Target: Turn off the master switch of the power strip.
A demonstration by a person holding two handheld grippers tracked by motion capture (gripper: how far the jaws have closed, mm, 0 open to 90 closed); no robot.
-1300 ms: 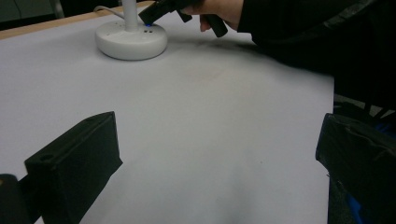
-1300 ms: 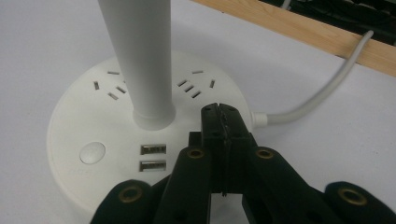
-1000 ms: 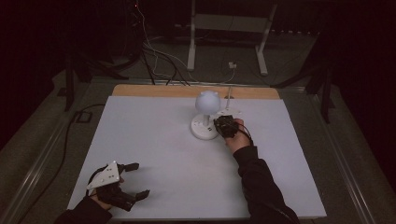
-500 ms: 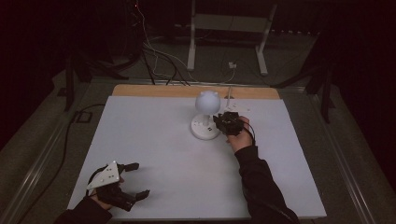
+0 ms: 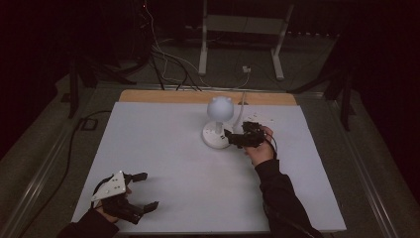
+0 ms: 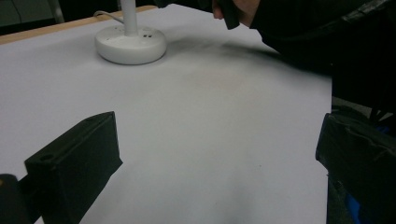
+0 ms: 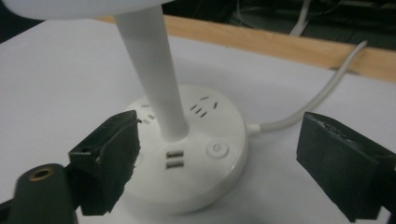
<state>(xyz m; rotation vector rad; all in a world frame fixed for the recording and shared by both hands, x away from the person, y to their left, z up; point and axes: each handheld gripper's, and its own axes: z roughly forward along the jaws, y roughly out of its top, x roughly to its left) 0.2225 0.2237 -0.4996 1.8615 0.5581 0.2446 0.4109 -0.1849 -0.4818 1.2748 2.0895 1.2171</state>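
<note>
- The lamp (image 5: 218, 124) stands upright on the white worktop (image 5: 163, 148), toward the 12 o'clock edge and slightly right of centre.
- It consists of a round base (image 7: 196, 154), a thin stem (image 7: 154, 70) and a globe head (image 5: 220, 107). A cord (image 7: 313, 102) leaves the base at its 2 o'clock side.
- Handling judgement: hard, smooth plastic, likely slippery. It is probably light and top-heavy, so it tips readily. The cord may drag.
- Take hold low on the stem, just above the base. Avoid the button (image 7: 216, 149) and the sockets.
- The right gripper (image 5: 238, 139) sits just beside the base at its 3 o'clock side. Its jaws are spread and hold nothing.
- The left gripper (image 5: 141, 191) rests near the 7 o'clock corner, well apart from the lamp. Its jaws are spread and hold nothing.
</note>
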